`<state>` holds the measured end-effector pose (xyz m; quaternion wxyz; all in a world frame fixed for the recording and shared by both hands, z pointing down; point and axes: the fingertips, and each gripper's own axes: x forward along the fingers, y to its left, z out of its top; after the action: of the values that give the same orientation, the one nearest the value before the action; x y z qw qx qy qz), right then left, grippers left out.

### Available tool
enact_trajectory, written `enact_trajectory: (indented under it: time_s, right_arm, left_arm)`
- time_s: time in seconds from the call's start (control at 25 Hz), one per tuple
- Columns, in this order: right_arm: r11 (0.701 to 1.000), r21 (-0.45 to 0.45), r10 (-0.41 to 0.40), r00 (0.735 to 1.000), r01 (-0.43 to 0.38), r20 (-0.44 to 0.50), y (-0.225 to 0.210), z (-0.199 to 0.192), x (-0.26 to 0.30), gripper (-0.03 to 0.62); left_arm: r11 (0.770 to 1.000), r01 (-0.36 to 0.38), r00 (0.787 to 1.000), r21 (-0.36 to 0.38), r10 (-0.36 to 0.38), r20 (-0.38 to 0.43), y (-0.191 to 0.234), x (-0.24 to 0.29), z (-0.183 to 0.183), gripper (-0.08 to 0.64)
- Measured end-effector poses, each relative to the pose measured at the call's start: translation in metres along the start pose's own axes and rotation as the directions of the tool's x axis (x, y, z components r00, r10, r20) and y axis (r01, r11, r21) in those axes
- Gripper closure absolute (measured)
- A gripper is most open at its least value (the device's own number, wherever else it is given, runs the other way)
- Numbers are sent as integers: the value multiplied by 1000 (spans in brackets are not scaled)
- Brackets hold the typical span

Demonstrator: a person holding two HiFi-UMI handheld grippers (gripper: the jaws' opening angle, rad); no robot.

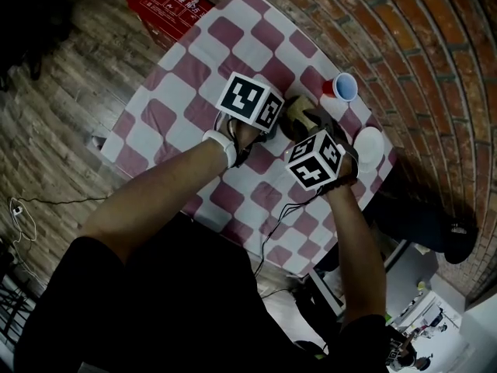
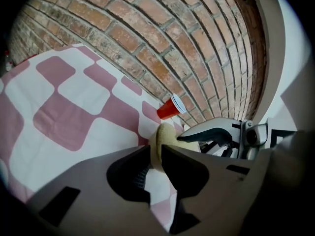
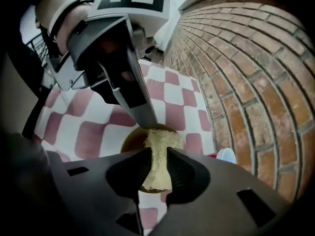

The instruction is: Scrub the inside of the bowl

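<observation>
The right gripper (image 3: 156, 165) is being closed on a yellowish sponge (image 3: 160, 139), which is being pressed into the brown bowl (image 3: 130, 141). The bowl's rim is being clamped by the left gripper (image 2: 156, 157). The bowl is being supported by the checked desk (image 1: 178, 76), near a red cup (image 1: 342, 88) and the brick wall (image 1: 404, 45).

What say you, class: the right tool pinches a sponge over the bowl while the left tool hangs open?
Wrong about the left tool: the left gripper view shows it shut on the bowl rim. The right tool does pinch the sponge.
</observation>
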<state>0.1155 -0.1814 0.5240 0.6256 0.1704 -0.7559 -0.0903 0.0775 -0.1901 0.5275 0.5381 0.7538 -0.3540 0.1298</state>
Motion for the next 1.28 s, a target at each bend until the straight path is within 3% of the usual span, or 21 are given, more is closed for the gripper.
enact_trajectory:
  time_s: [0.12,0.2,0.28,0.32,0.4,0.44,0.48,0.52,0.64,0.76,0.84,0.96,1.04,1.12,1.28]
  right_arm:
    - [996,5,85,995,-85,-43,23,-3,12,482]
    - [995,-11,95,993,-96,-72,29,-8,19,482]
    - [986,-164,11,993,-30,-119,24,-14,22,482]
    - [954,-300,-71,988,26,-140,19,-17,23,482]
    - [830,-541,-244,961,136,-132,5,-20,21,482]
    - [782,-597,-301,947,178,-112,-1,-21,20,482]
    - [767,-607,-333,938,210,-97,-8,-22,17,482]
    - [779,-582,-346,934,232,-90,-13,-24,15,482]
    - [856,-436,-352,931,278,-98,-33,-31,5,482]
    - [906,-295,-345,934,305,-93,-45,-31,-5,482]
    - [938,-209,-296,953,275,-73,-39,-26,-7,482]
    - [985,-92,-152,987,148,-49,-11,-17,-2,482]
    - [999,-6,-44,998,44,-44,8,-12,4,482]
    - [994,97,51,998,-47,-43,22,-9,10,482]
    - [967,229,125,992,-116,-27,27,-5,16,483]
  left_arm:
    - [1000,-7,999,-1,7,-50,-2,6,-15,499]
    - [1000,-14,998,-8,14,-62,-2,10,-19,499]
    - [1000,-21,998,-5,21,-56,-1,12,-17,500]
    - [1000,-25,998,-1,25,-54,-1,12,-15,500]
    - [999,-38,998,9,38,-54,0,12,-10,500]
    - [999,-43,998,13,44,-55,1,12,-9,500]
    - [999,-44,998,13,45,-54,2,11,-7,500]
    - [999,-39,998,8,39,-52,2,11,-6,500]
    - [1000,-23,999,-11,22,-40,2,9,-5,500]
    - [999,-33,999,-15,33,2,4,5,2,500]
    - [998,-53,998,-18,54,29,6,1,5,499]
    - [999,-54,998,-1,54,13,0,1,-2,499]
    - [999,-36,999,-5,36,-10,-6,6,-9,499]
    - [999,-39,999,-22,38,-26,-7,11,-15,499]
    - [997,-65,998,-30,65,-27,-1,12,-14,502]
